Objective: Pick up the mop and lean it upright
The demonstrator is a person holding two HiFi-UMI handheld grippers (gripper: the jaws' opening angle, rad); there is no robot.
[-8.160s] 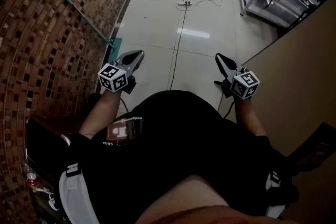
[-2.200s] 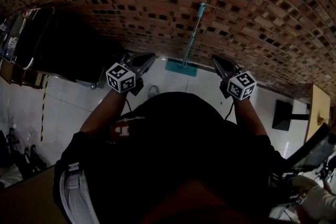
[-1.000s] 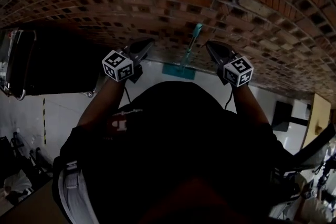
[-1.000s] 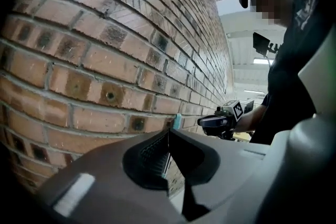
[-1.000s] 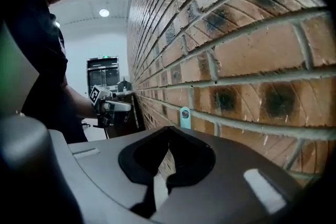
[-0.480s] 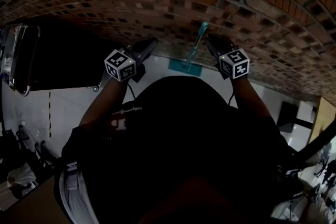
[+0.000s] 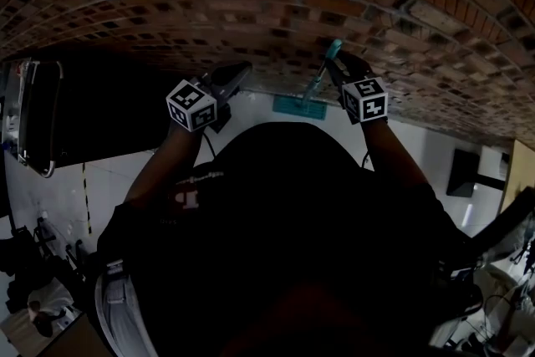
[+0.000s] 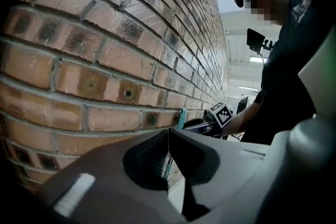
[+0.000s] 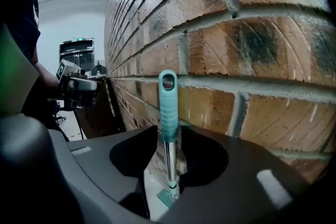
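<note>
2 jaws of my right gripper (image 9: 169, 131) stand spread, having just been opening, with the mop (image 9: 170, 162) between them at its teal grip (image 9: 168, 110), not pinched. My left gripper (image 8: 168, 132) is pressed together, empty. Farther off, the mop's head (image 9: 167, 197) sits at the floor's edge, against the brick wall (image 9: 252, 86). I judge the mop light, stiff and apt to slide. That grip is where I'd pinch.

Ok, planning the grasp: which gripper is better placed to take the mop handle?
Right. The right gripper has just been opening its jaws, and the mop handle stands between them, unclamped; the left gripper is shut, farther off.
</note>
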